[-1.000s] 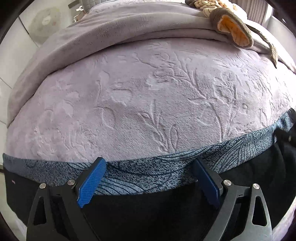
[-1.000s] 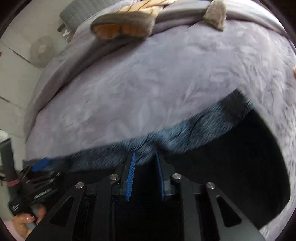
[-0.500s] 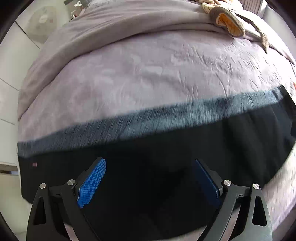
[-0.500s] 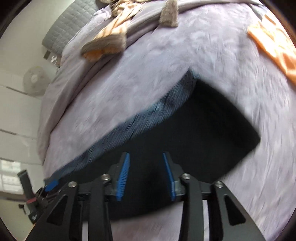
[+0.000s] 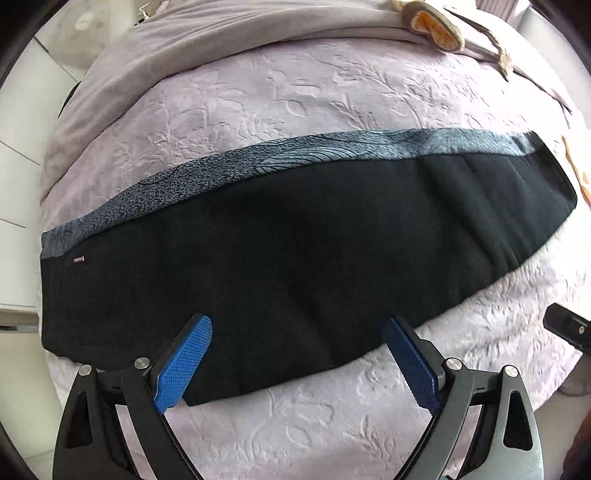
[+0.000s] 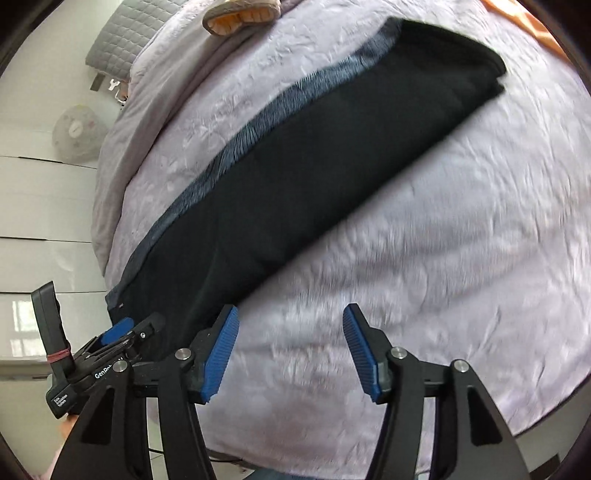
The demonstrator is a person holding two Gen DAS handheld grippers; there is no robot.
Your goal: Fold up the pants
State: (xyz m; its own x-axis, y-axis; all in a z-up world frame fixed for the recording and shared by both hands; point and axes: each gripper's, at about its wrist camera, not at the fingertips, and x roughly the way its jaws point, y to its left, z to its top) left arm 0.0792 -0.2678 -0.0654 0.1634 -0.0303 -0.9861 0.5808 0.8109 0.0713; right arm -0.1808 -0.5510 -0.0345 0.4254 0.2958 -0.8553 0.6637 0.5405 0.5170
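**Long fold laid, short folds pending**

Lying flat across the embossed lilac bedspread [image 5: 332, 96]: the black knit pants with a grey-blue patterned side band [image 5: 295, 258], doubled lengthwise into one long strip, band along the far edge. Hovering at the strip's near edge, the left two-finger gripper with blue textured pads [image 5: 295, 363], jaws spread wide, nothing between them. Over bare bedspread just beside the strip, the right two-finger gripper with blue ribbed pads [image 6: 291, 350], likewise spread wide and empty.

Risks, as judgement:
- Pinching only the top layer at an end, so the lower leg stays behind and the strip splits open.
- Catching plush bedspread along with the cloth, dragging a ridge under the fold.
- Lifting one end faster than the other, skewing the band edge.
- Soft knit slipping from the pads on a shallow bite.

Count: one pair of pants; two grippers; one bedspread; one brown slipper with orange lining [image 5: 436, 22] clearly seen at the far side, well apart from the pants; one pale round fan [image 6: 79, 133] by the wall.
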